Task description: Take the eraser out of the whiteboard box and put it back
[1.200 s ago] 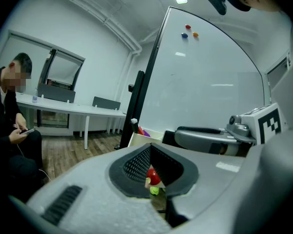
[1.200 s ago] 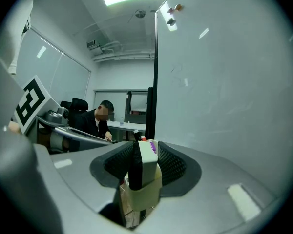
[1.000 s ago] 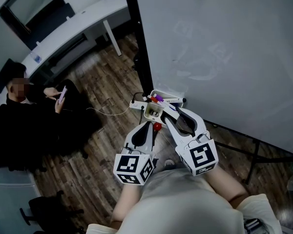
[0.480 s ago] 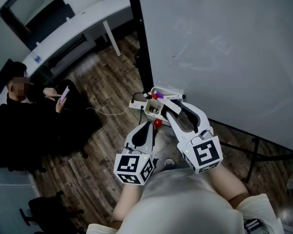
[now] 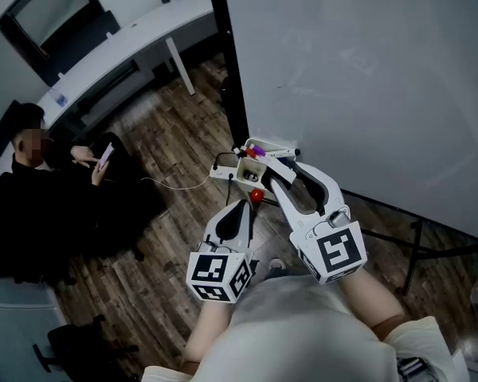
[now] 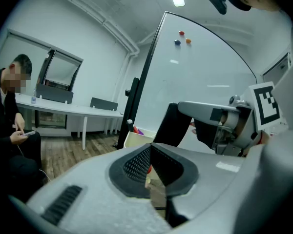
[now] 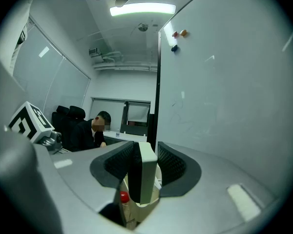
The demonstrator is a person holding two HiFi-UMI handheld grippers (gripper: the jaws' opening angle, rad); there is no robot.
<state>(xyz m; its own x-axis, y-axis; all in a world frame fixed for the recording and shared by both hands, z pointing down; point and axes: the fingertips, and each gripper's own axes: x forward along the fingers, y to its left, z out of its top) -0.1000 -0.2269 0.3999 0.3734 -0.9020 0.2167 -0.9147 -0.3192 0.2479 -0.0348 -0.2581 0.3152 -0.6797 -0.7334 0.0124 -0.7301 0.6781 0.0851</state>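
At the centre of the head view, the white box (image 5: pixel 240 168) hangs at the lower left corner of the whiteboard (image 5: pixel 366 78), with purple and red markers in it. Right of centre, the right gripper (image 7: pixel 146 152) reaches to the box, and its own view shows the jaws clamped on the eraser (image 7: pixel 142 177), which stands upright between the pads, dark face left and white face right. Below the eraser there, the box's cream wall and a red cap show; whether the eraser touches the box cannot be told. Lower centre of the head view, the left gripper (image 6: pixel 150 147) lies just beside the right one, short of the box, with its jaws pressed together and nothing between them. At the left edge a person (image 5: pixel 40 189) sits over a phone on the wood floor (image 5: pixel 175 134), below a white desk (image 5: pixel 119 46).
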